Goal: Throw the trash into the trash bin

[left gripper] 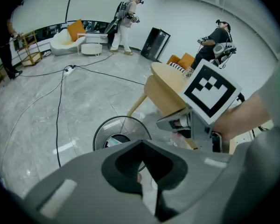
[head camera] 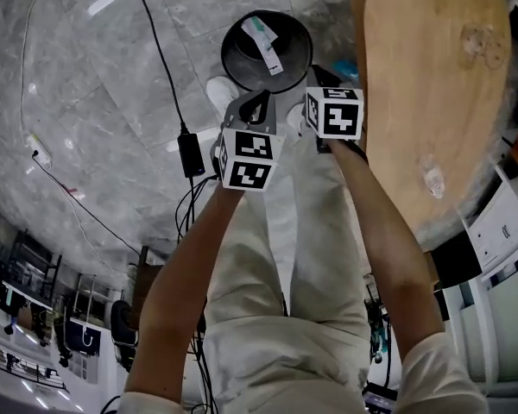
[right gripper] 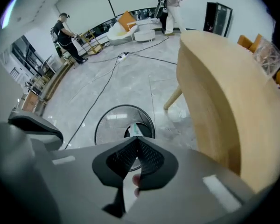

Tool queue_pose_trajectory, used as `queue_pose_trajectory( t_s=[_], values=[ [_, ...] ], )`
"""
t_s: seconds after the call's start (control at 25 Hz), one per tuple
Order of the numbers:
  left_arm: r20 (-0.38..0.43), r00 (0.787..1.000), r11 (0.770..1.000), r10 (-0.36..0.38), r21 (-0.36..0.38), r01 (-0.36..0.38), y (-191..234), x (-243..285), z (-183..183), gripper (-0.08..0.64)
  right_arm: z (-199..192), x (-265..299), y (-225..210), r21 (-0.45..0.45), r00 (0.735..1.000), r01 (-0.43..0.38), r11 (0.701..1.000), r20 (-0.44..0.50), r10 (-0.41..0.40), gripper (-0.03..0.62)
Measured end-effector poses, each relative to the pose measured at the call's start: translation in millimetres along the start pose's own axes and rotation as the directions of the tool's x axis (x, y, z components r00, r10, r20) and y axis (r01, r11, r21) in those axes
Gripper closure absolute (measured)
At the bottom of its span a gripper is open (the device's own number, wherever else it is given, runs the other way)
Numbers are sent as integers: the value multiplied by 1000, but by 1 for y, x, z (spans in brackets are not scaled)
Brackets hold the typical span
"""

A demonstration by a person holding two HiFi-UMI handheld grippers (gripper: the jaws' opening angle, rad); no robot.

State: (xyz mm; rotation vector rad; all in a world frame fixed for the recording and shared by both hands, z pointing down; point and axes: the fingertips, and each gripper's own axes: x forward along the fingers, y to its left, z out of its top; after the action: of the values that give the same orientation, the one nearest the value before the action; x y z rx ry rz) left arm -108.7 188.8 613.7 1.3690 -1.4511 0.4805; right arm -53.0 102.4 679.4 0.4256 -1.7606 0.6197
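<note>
The black mesh trash bin [head camera: 242,37] stands on the grey floor just ahead of my feet. A white and green piece of trash [head camera: 268,46] lies inside it. My left gripper [head camera: 257,103] hovers at the bin's near rim, shut, with nothing between its jaws. My right gripper [head camera: 316,76] is beside it at the bin's right rim, also shut and holding nothing. In the left gripper view the bin [left gripper: 102,132] shows just beyond the jaw tips [left gripper: 141,143]. In the right gripper view the bin [right gripper: 107,125] and the trash [right gripper: 136,129] lie straight past the closed tips [right gripper: 136,140].
A round wooden table [head camera: 414,102] stands right of the bin, with crumpled clear plastic [head camera: 486,46] and another scrap [head camera: 432,178] on it. A black cable with a power adapter [head camera: 191,153] runs across the floor at left. People stand far off [left gripper: 126,20].
</note>
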Motion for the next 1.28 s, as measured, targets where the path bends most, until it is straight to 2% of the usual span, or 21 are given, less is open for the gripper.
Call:
queue_pose_trajectory(
  t_s=[0.24,0.48,0.8,1.12,1.28],
  values=[
    [19,1000,997,-18,81,17,-25,-13,36,559,30,-66,-8,64,988,-30,998,155,20,565],
    [91,995,989,-49,143,35,-64,-45,90,559,40,-126,-20,96,969,-48,994,245,23,565],
    [111,988,962,-103,265,70,-126,-72,136,559,48,-192,-53,179,932,-62,982,363,-7,565],
    [76,979,894,-190,425,140,-187,-84,142,559,14,-246,-84,307,887,-33,951,447,-113,565],
    [19,969,836,-245,510,201,-227,-80,131,559,-19,-269,-112,387,865,5,922,461,-198,565]
  ],
)
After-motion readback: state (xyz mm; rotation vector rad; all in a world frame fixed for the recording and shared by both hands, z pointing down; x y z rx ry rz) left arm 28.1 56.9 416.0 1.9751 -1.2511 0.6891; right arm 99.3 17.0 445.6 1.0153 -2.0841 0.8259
